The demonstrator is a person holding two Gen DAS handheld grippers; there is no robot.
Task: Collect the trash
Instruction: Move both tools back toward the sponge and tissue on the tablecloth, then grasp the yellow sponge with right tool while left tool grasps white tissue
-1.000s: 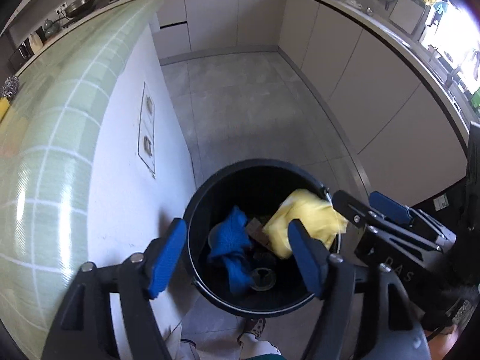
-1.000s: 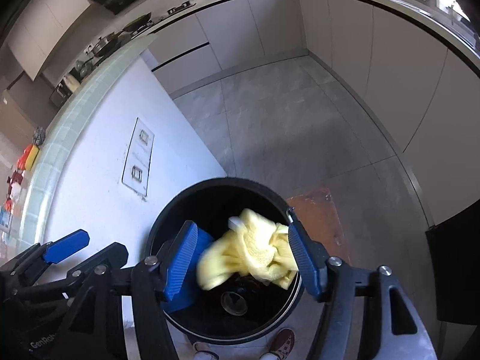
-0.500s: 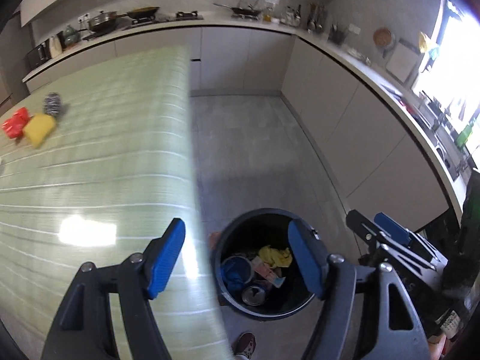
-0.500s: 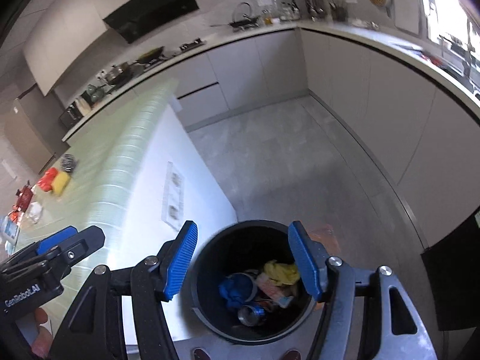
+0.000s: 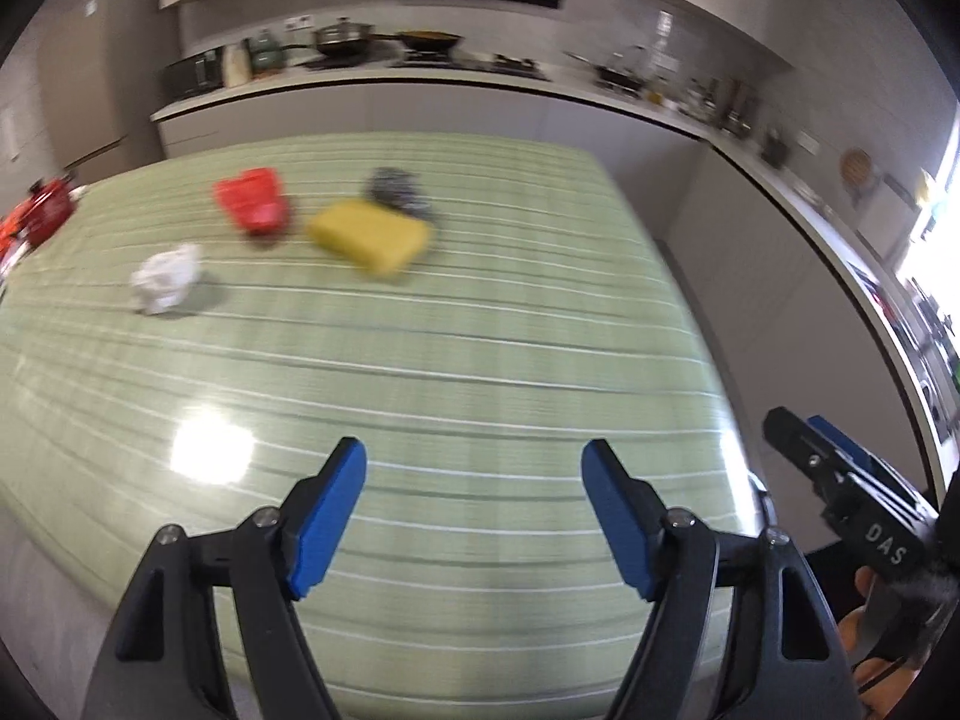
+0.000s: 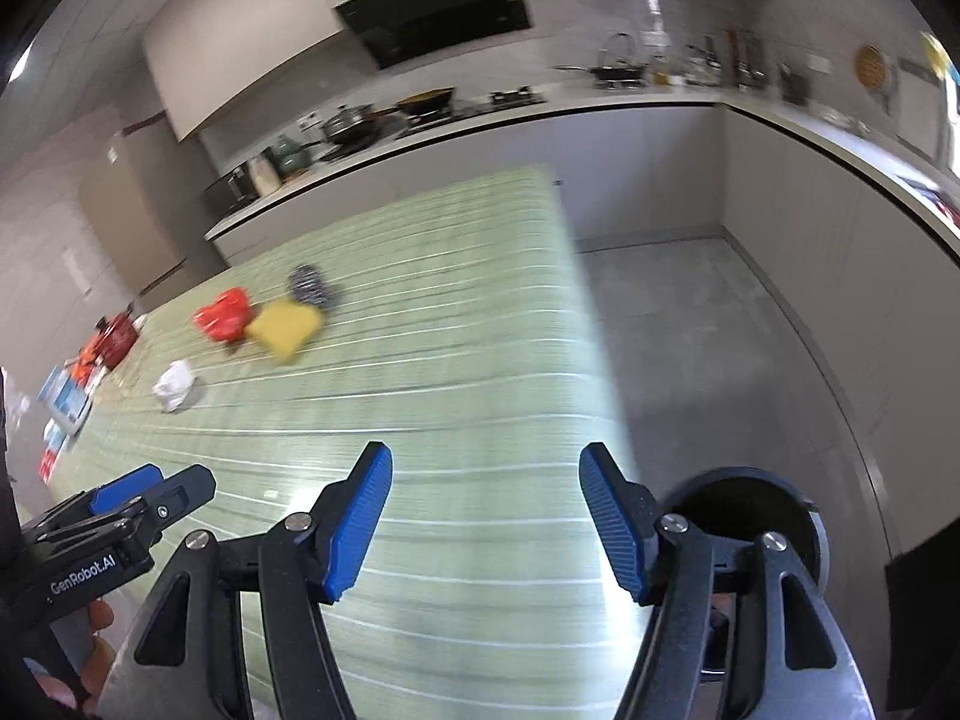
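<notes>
On the green striped counter point(image 5: 456, 372) lie a crumpled white paper ball point(image 5: 165, 278), a red crumpled packet point(image 5: 253, 208), a yellow sponge point(image 5: 369, 238) and a grey steel scourer point(image 5: 399, 192), all at the far side. They also show in the right wrist view: paper ball point(image 6: 174, 385), red packet point(image 6: 223, 315), sponge point(image 6: 284, 327), scourer point(image 6: 309, 284). My left gripper point(image 5: 474, 516) is open and empty over the near counter. My right gripper point(image 6: 486, 516) is open and empty, at the counter's right edge. The black trash bin point(image 6: 750, 501) stands on the floor below it.
A red pot point(image 5: 45, 213) and several packets point(image 6: 66, 402) sit at the counter's far left. Kitchen worktops with pans point(image 5: 360, 39) run along the back and right walls. Grey floor point(image 6: 708, 324) lies right of the counter.
Both grippers have swung up from over the bin to face the counter. The yellow cloth that the right gripper held was dropped into the bin; both grippers stay open.
</notes>
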